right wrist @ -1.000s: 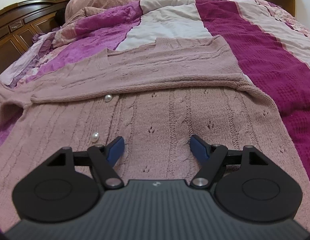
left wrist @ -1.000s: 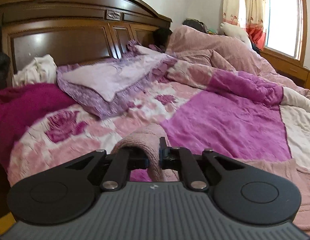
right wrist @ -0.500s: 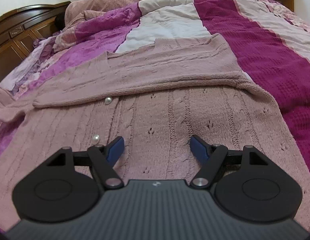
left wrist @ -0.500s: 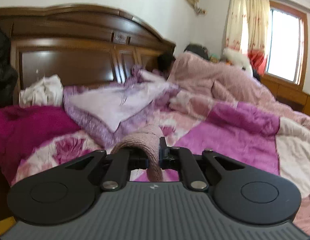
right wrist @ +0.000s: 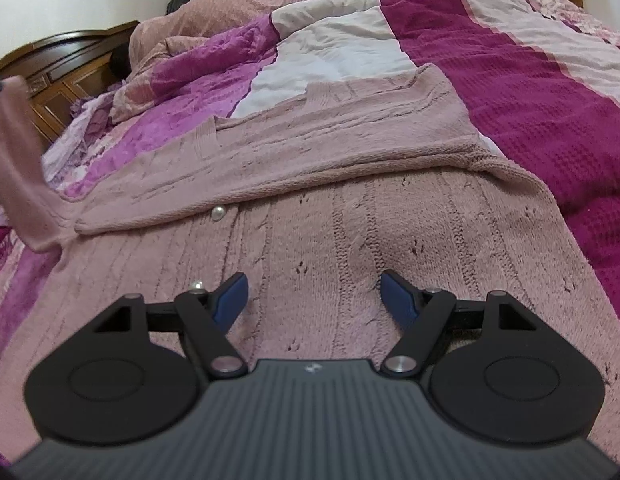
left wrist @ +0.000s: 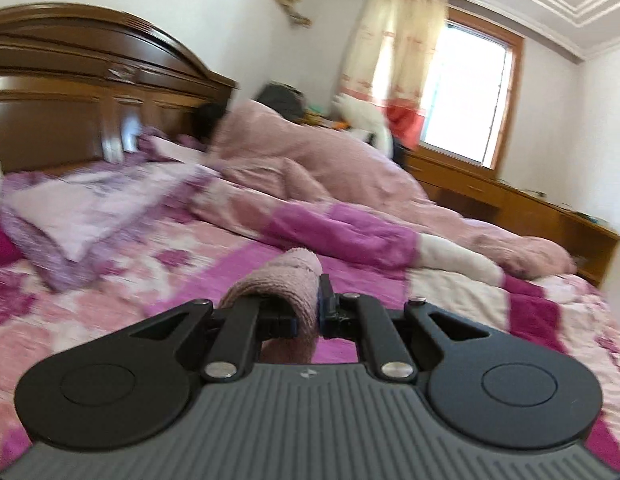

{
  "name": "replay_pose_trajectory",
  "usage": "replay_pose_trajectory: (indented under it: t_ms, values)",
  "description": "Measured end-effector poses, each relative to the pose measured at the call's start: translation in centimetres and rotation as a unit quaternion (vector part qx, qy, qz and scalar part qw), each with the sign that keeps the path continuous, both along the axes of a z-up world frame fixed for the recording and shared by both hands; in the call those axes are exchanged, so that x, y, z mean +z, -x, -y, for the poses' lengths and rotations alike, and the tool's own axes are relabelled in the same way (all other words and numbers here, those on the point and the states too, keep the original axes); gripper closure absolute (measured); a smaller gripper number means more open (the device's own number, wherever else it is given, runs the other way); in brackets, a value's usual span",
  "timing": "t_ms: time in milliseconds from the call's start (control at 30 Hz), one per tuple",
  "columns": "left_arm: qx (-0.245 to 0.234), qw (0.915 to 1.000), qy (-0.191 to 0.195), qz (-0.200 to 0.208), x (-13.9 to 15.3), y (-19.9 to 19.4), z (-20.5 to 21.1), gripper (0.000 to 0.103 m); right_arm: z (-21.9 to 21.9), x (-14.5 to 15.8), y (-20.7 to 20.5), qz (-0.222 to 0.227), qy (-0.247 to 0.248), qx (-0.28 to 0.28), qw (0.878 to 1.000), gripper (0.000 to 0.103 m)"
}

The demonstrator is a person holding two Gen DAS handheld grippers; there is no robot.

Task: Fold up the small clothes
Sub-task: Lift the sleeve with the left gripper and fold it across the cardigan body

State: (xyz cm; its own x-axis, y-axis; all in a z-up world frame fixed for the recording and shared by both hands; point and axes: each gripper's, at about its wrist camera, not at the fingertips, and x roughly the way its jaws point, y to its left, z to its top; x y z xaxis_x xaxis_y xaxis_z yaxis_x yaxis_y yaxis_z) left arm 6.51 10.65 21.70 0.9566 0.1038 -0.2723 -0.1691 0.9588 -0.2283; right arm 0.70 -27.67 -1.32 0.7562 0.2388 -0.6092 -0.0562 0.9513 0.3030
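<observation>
A dusty-pink knit cardigan (right wrist: 350, 216) with pearl buttons lies flat on the bed, one sleeve folded across its chest. My left gripper (left wrist: 308, 314) is shut on the other sleeve (left wrist: 286, 280), whose cuff drapes over the left finger. In the right wrist view that sleeve (right wrist: 18, 160) hangs lifted at the far left edge. My right gripper (right wrist: 314, 292) stands open just above the cardigan's body, nothing between its blue pads (right wrist: 232, 296).
A magenta, pink and white quilt (right wrist: 530, 104) covers the bed. A bunched pink duvet (left wrist: 330, 160) and a lilac pillow (left wrist: 90, 204) lie near the wooden headboard (left wrist: 70, 92). A wooden cabinet (left wrist: 530, 208) runs under the window on the right.
My left gripper rose and swung to the right with the sleeve, so the sleeve now stands lifted at the left of the right wrist view. My right gripper stayed nearly still.
</observation>
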Motion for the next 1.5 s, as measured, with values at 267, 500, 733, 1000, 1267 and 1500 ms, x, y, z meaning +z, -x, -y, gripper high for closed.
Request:
replay_pose_trajectory:
  t_ms: [267, 500, 733, 1000, 1267, 1500]
  values:
    - [-0.096, 0.9954, 0.004, 0.008, -0.2, -2.9, 10.4, 0.093, 0.1, -0.1, 0.1, 0.003, -0.007, -0.003, 1.000, 0.029]
    - [-0.167, 0.9853, 0.007, -0.039, -3.5, -6.2, 18.7, 0.093, 0.2, -0.2, 0.1, 0.003, -0.010, -0.003, 1.000, 0.029]
    - [-0.209, 0.9684, -0.012, -0.135, -10.1, -9.9, 24.2, 0.093, 0.6, -0.3, 0.1, 0.004, -0.025, -0.003, 1.000, 0.028]
    - [-0.262, 0.9378, -0.069, -0.217, -16.0, -10.6, 26.6, 0.092, 0.4, -0.4, 0.0, 0.004, -0.020, -0.001, 1.000, 0.027]
    - [-0.270, 0.9189, -0.059, -0.281, -16.2, -9.9, 26.8, 0.069, 0.4, -0.3, 0.0, 0.003, -0.018, -0.001, 1.000, 0.027]
    - [-0.268, 0.9214, -0.070, -0.273, -13.4, -6.8, 24.0, 0.046, 0.3, -0.3, 0.0, 0.003, -0.016, -0.001, 1.000, 0.027]
